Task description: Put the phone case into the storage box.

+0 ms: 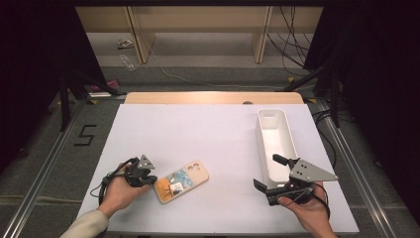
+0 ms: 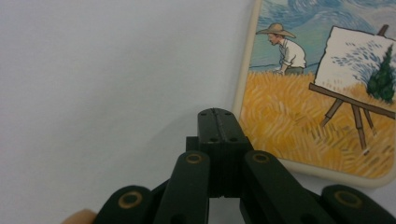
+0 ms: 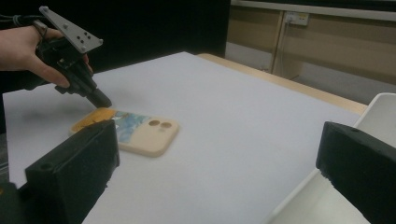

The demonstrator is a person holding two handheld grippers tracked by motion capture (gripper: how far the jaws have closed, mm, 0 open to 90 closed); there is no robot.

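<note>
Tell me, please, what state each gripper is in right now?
Left gripper: jaws closed, holding nothing, tip beside the edge of the phone case.
Right gripper: jaws wide open, holding nothing, by the near end of the white bin.

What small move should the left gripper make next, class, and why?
Probably open its jaws and slide them over the near edge of the phone case. The left gripper is shut with nothing between its jaws, its tip beside the case's edge. The right gripper waits open by the white bin.
</note>
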